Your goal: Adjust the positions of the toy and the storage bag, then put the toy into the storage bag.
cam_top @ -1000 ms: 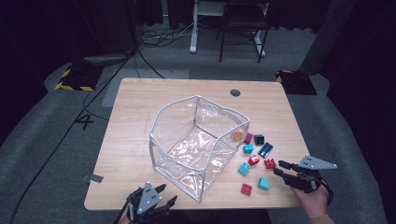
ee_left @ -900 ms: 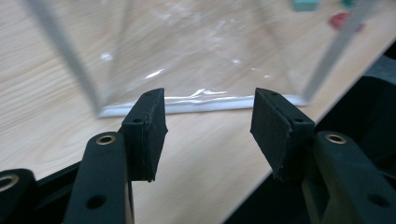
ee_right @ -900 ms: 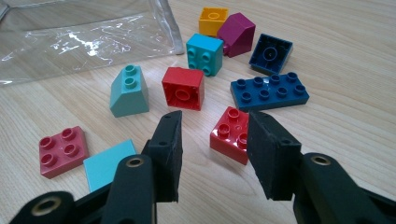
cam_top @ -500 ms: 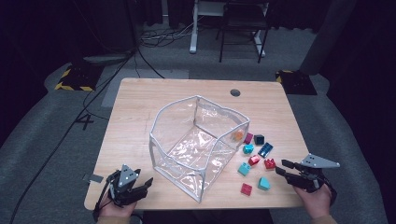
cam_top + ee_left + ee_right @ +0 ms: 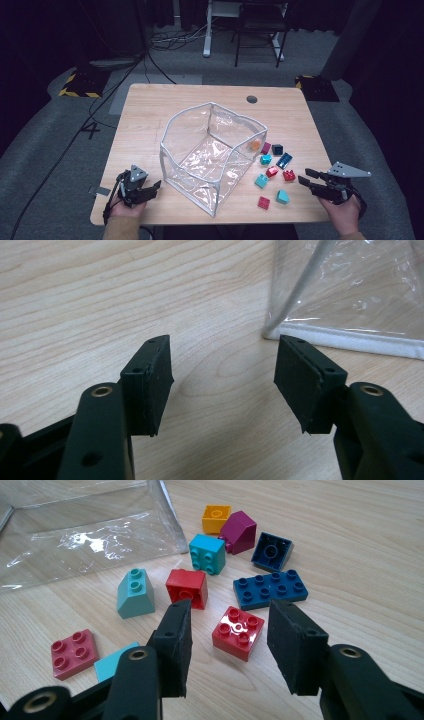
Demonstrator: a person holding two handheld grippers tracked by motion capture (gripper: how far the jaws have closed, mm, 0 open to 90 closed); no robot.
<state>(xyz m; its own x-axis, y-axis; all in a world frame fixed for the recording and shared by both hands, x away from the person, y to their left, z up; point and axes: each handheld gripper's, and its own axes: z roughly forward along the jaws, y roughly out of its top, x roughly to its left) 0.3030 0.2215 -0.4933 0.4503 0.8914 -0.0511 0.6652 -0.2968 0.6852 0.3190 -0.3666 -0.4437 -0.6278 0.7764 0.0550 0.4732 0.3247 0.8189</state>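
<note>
A clear plastic bag [image 5: 210,150] with white piping stands open at the table's middle. To its right lie several toy bricks, among them a red one [image 5: 289,175], a blue plate [image 5: 284,160] and a teal slope [image 5: 261,181]. My right gripper [image 5: 305,179] hovers just right of them. In the right gripper view it [image 5: 230,625] has just been opening slightly, and the red brick [image 5: 239,631] lies ahead, untouched. My left gripper [image 5: 150,189] sits at the front left. Its jaws [image 5: 225,365] have just been opening, empty, facing the bag's corner [image 5: 280,330].
The wooden table [image 5: 150,115] has a cable hole [image 5: 252,99] near its far edge. An orange brick [image 5: 216,518] and a magenta one [image 5: 239,531] rest against the bag's wall. Beyond the table are chair legs, floor cables and yellow-black tape.
My left hand has slid left along the front edge, away from the bag's near corner, and its jaws stand wider. The right hand has stayed put.
</note>
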